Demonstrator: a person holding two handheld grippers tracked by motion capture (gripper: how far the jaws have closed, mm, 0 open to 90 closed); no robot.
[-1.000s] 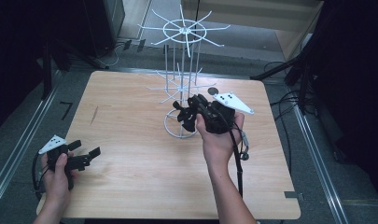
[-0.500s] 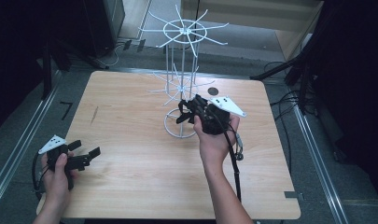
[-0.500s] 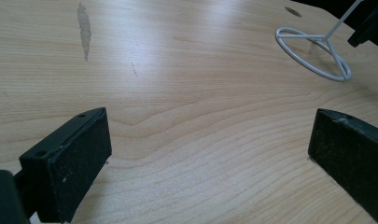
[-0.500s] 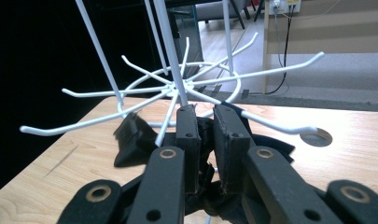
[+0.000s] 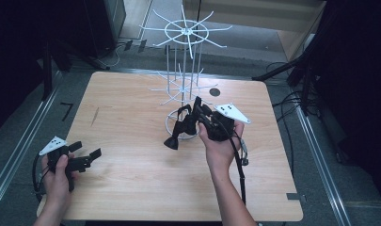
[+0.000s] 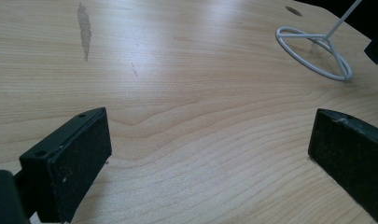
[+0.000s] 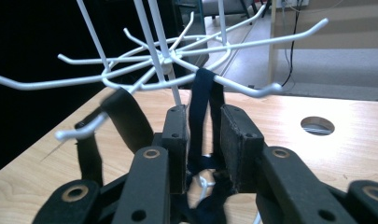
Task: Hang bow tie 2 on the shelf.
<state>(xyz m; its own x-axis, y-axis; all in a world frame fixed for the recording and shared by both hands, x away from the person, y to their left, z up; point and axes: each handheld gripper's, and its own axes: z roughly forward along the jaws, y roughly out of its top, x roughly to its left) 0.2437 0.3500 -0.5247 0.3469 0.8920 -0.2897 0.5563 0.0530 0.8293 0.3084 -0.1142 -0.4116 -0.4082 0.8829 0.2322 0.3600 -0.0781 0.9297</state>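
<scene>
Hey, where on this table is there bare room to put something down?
Bare wood lies between the left gripper and the white wire rack, and along the table's near edge. It is crowded at the rack's base, where the right gripper works a black strap.

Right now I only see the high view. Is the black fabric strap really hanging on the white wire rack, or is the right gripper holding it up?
Observer: In the right gripper view the dark fabric strap loops over one hooked arm of the white wire rack.
Operator: Is it being squeezed?
Observer: The right gripper has just been opening its jaws; the strap hangs between them, not visibly pinched.
Operator: And my left one?
Observer: The left gripper is wide open, with just the light wooden table between its jaws.
</scene>
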